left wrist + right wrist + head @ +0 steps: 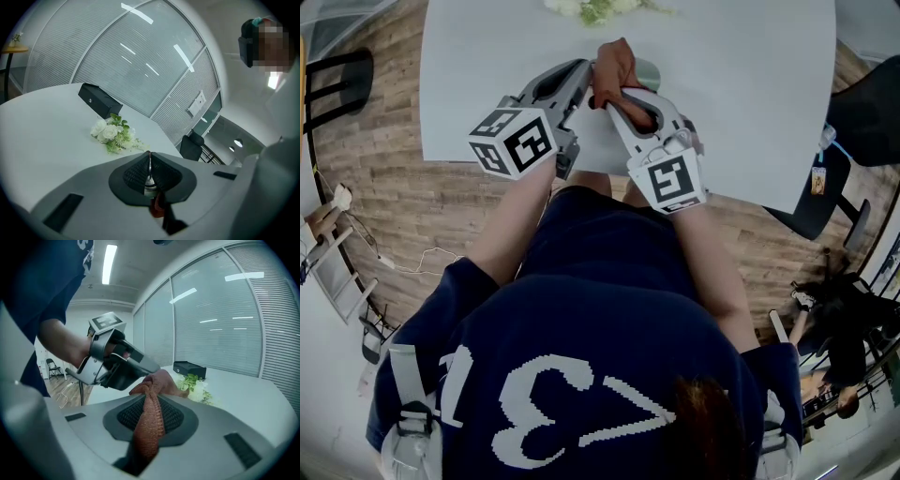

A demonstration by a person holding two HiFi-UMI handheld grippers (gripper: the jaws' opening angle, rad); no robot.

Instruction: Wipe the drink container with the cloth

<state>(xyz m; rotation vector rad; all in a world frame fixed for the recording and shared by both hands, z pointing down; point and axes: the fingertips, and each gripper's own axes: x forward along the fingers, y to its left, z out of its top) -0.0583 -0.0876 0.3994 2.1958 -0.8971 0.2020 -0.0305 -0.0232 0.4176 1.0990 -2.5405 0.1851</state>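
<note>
Near the middle of the white desk (750, 94), both tongs meet over a rust-brown cloth (614, 66). In the head view the left tongs (587, 77) reach in from the left and the right tongs (617, 101) from the near right. Only this view shows a pale green rounded thing just right of the bunched cloth, partly hidden by the right tongs. It looks like the drink container (650, 73), with the cloth lying against it. The right gripper view shows what the head view cannot: the right tongs are clamped on a twisted strip of the cloth. The strip runs out from between them to a bunched end at the tips of the left tongs, and the container is covered there. The left gripper view shows the left tongs pressed shut, with a thin silvery sliver between them that I cannot identify and a bit of reddish stuff nearer the camera. That view alone shows the far side of the desk: a bunch of white flowers (112, 133), a black box (98, 101) beyond it, and a dark chair (190, 146) off to the right.
</note>
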